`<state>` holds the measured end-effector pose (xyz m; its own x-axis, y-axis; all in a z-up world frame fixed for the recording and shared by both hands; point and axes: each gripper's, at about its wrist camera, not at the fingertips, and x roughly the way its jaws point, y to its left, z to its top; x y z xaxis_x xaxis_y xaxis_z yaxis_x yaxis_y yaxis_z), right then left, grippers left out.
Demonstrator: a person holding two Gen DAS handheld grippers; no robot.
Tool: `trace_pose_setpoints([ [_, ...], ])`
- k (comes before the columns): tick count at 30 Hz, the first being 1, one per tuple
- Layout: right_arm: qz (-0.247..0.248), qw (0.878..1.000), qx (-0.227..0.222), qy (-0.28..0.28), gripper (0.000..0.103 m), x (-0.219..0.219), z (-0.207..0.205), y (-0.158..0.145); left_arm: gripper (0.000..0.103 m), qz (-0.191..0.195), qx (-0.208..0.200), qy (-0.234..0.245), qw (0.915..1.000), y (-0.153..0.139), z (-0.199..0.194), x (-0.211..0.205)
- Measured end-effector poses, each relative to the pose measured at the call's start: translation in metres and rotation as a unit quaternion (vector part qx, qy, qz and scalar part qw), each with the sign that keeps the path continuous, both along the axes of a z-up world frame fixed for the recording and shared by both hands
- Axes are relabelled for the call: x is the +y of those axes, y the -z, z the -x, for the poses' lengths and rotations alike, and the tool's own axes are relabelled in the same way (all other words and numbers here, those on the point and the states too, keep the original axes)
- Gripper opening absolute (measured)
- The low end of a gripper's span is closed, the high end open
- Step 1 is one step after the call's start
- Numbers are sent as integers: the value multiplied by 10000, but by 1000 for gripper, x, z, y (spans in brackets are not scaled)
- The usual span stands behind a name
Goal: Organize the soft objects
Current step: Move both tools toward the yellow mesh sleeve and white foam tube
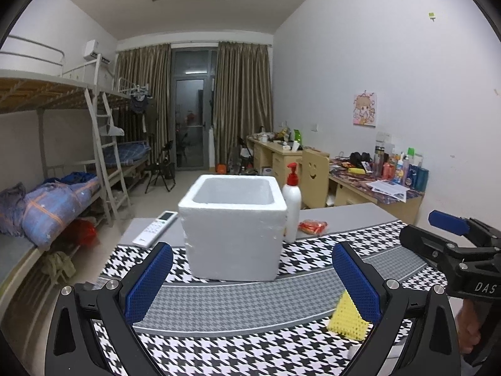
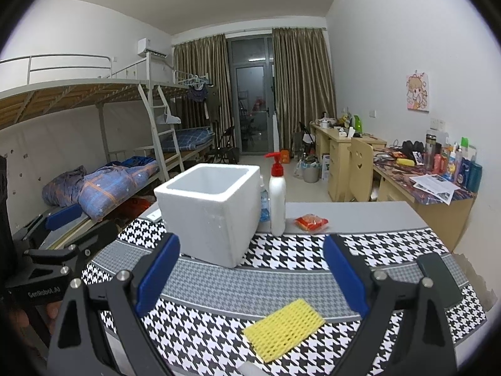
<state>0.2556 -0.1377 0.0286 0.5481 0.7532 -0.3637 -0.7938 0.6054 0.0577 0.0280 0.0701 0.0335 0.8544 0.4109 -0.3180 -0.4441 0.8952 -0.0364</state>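
A yellow foam net sleeve [image 2: 284, 329] lies flat on the houndstooth mat [image 2: 281, 260], low between my right gripper's open blue fingers; the right gripper [image 2: 252, 269] is above and behind it, empty. In the left wrist view the sleeve [image 1: 346, 318] shows partly behind the right finger of my open, empty left gripper [image 1: 252, 277]. A white foam box [image 1: 233, 228], open at the top, stands on the mat ahead of both grippers; it also shows in the right wrist view [image 2: 208, 211]. The right gripper appears at the left view's right edge [image 1: 451, 228].
A white pump bottle with red top [image 2: 277, 197] stands right of the box, with a red packet [image 2: 311, 221] beside it. A white remote [image 1: 155, 228] lies left of the box. A dark phone [image 2: 438, 277] lies on the mat at right. Bunk beds and desks stand behind.
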Motion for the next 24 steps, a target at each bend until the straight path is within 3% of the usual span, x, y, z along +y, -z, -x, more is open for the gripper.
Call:
trace_pose_setpoints([
  [24,-73,9994,209,259,95,-42,-8,30,102,101,126,838,9963,32,-28,-34],
])
